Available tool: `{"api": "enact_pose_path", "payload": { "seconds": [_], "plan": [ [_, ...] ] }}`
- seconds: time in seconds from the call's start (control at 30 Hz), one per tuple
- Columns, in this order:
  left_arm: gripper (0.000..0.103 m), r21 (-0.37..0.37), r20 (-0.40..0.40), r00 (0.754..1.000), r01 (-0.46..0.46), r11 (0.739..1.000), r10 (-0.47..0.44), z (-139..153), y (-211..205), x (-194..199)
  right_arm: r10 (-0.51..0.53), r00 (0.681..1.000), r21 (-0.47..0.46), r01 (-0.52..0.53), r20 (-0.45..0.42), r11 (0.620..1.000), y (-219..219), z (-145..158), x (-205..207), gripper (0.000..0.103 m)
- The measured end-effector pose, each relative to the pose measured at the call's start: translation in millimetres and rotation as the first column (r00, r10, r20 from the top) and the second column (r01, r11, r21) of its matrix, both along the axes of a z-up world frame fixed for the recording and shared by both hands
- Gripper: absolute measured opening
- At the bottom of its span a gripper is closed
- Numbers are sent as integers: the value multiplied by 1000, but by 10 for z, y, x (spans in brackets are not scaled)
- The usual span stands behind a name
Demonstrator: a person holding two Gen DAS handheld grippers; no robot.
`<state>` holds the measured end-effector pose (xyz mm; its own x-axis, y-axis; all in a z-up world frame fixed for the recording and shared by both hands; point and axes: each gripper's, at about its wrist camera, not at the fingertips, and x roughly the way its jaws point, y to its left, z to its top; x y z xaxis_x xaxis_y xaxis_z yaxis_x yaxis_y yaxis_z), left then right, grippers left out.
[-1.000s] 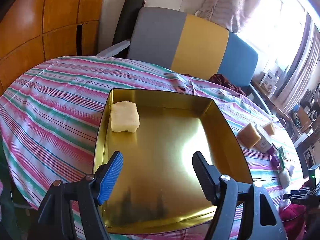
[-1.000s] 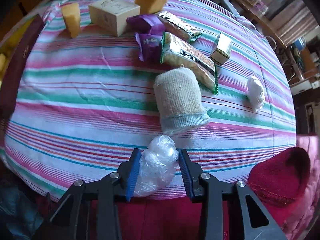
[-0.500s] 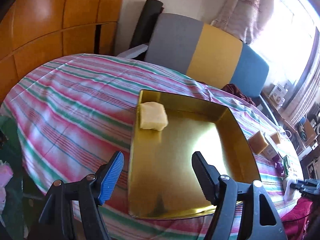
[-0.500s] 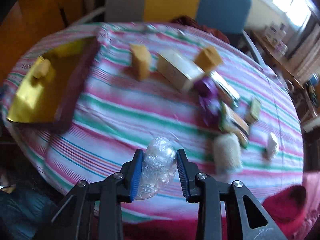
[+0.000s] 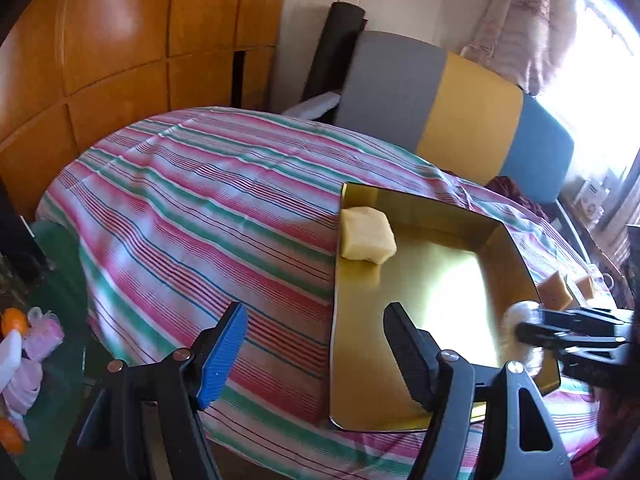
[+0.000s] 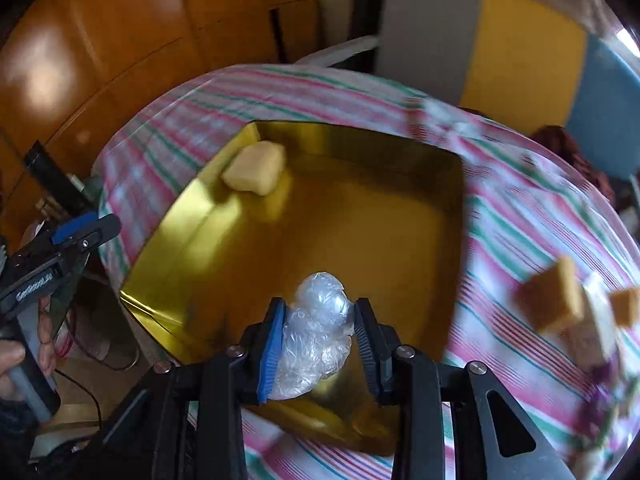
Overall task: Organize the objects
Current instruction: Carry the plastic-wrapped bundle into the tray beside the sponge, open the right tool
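A gold metal tray (image 5: 516, 248) (image 6: 192, 224) lies on the striped tablecloth, with a pale yellow block (image 5: 366, 240) (image 6: 256, 167) in its far left corner. My right gripper (image 6: 318, 340) is shut on a crumpled clear plastic ball (image 6: 316, 332) and holds it over the tray's near edge; it shows at the right of the left wrist view (image 5: 524, 336). My left gripper (image 5: 316, 352) is open and empty, over the tablecloth at the tray's left near corner.
Tan blocks (image 6: 554, 300) (image 5: 554, 294) and a cream box (image 6: 596, 332) sit on the cloth (image 5: 200, 216) right of the tray. A grey, yellow and blue seat back (image 5: 440, 108) stands behind the table. Wooden panels (image 5: 120, 60) line the left wall.
My right gripper has swung left with the plastic ball, from over the cloth to over the tray. My left gripper has drifted left and back, off the tray.
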<state>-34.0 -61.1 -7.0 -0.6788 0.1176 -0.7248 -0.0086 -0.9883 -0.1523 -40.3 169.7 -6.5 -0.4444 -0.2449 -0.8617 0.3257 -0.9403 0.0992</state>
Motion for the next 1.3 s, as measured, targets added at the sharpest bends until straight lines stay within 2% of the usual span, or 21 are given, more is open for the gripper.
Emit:
{"api": "enact_pose_path", "payload": {
  "seconds": [0.17,0.47,0.53,0.57,0.6,0.63,0.7,0.87,1.03,1.13,1.3],
  "plan": [
    [72,-28,-14,1000,-12,1000,11,20,-22,4,33,999,-11,-33,37,999,-331,-196,-359,35],
    [72,-26,17,1000,-21,999,22,-71,-65,-38,27,996,-50,-23,81,998,-813,-401,-906,37],
    [72,-25,25,999,-21,999,22,-98,-69,-45,20,997,-80,-14,78,997,-867,-419,-980,42],
    [72,-26,27,999,-21,999,22,-107,-67,-47,19,997,-98,-11,78,995,-884,-427,-1012,48],
    [72,-26,29,999,-22,999,22,-116,-69,-49,12,997,-118,-3,75,993,-882,-421,-1019,62],
    [72,-27,31,999,-21,999,22,-124,-69,-53,11,998,-134,-1,69,991,-865,-408,-1011,72],
    [72,-25,37,999,-23,999,24,-147,-71,-60,12,998,-149,-4,55,989,-841,-381,-984,77],
    [72,-23,41,999,-20,1000,21,-164,-58,-55,-23,999,-133,27,25,991,-666,-306,-799,82],
    [72,-14,55,998,-12,1000,12,-200,-44,-67,-88,996,-102,87,-4,991,-390,-213,-525,94],
    [72,-7,57,998,1,1000,-1,-197,1,-54,-127,991,-90,122,-50,988,-196,-119,-331,102],
    [72,-20,46,998,40,999,-39,-150,145,-2,-189,976,-70,182,-109,981,135,5,-31,103]
  ]
}}
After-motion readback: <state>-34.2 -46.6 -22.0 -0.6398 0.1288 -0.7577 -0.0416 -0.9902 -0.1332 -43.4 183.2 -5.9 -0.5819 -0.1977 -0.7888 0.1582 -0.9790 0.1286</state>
